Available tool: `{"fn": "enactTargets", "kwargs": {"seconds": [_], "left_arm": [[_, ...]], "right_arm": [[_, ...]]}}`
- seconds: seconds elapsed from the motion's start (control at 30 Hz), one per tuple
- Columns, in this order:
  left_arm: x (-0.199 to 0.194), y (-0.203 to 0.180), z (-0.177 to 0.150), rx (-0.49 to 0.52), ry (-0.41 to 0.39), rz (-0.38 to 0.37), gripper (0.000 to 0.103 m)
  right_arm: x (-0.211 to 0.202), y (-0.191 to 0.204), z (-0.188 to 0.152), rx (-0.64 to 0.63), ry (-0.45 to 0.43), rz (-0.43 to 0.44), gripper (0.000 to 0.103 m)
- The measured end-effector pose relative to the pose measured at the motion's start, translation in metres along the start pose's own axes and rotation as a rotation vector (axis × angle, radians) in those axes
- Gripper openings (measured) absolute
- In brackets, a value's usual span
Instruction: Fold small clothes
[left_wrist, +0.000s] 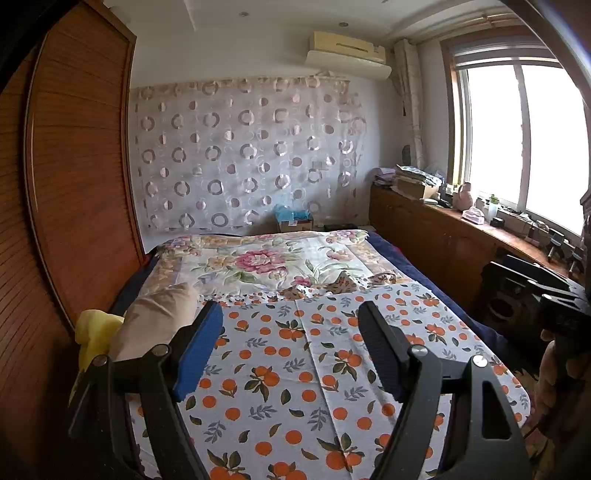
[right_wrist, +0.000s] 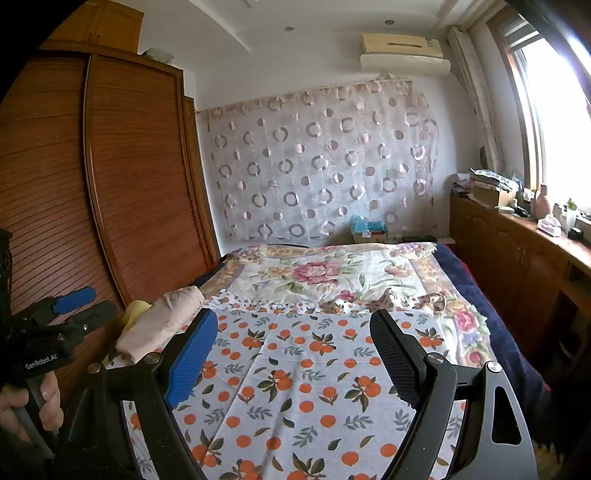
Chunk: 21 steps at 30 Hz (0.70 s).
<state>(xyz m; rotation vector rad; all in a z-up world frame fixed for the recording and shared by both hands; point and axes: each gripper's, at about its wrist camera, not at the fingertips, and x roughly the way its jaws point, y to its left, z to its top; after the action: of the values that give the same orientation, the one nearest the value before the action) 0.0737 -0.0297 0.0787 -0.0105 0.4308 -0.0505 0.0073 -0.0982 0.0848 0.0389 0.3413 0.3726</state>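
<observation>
Both jaws apart and empty, left hand-held gripper (left_wrist: 290, 347) and right hand-held gripper (right_wrist: 293, 354), above orange-print cloth (left_wrist: 295, 369) on bed (left_wrist: 391, 254); folded beige garment (left_wrist: 159, 317) at left edge.

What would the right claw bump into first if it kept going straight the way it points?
Probably the orange-print cloth spread on the bed. The open right claw tilts slightly down toward it, with nothing between; exactly where is hard to judge.

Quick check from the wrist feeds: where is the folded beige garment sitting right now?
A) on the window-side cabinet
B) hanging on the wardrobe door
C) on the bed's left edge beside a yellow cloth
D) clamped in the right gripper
C: the folded beige garment lies on the bed at its left edge, next to the yellow cloth; both grippers are open and empty.
</observation>
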Motion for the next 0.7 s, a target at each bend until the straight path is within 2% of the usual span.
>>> {"fn": "enactTargets", "kwargs": {"seconds": [0.7], "left_arm": [[-0.001, 0.01, -0.002, -0.004, -0.017, 0.018, 0.077]], "right_arm": [[0.004, -0.01, 0.005, -0.009, -0.004, -0.003, 0.086]]}}
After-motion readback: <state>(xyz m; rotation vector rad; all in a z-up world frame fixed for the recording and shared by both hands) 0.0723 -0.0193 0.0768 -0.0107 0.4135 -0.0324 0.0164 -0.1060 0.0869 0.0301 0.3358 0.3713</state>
